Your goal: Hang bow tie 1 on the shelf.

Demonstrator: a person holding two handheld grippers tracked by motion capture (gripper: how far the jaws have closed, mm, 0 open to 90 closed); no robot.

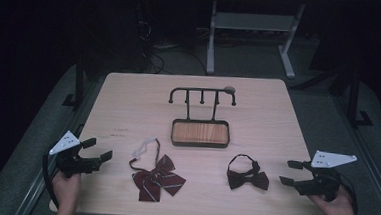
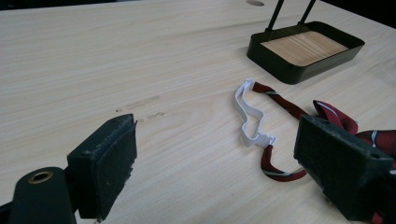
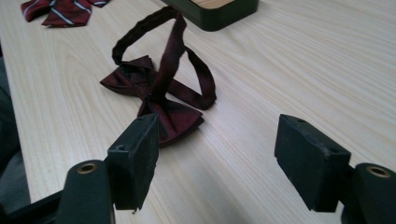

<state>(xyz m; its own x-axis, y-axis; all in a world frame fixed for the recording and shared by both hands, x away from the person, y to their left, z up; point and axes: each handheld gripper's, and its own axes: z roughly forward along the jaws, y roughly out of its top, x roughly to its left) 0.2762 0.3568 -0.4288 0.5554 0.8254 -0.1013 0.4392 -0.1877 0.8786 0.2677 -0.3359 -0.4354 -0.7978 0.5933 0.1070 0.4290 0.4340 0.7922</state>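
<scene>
Both sets of fingers wide open, holding nothing, low over the bench (image 1: pixel 129 91).

My left gripper (image 1: pixel 97 150) has its fingers (image 2: pixel 105 165) spread, with the striped bow tie (image 1: pixel 156 179) lying flat just beside them, its white strap (image 2: pixel 250 114) ahead. My right gripper (image 1: pixel 291 173) has its fingers (image 3: pixel 135 158) equally spread; the dark bow tie (image 1: pixel 247 177) lies near them. The hook stand's tray (image 1: pixel 200 143) sits further back, centred.
</scene>
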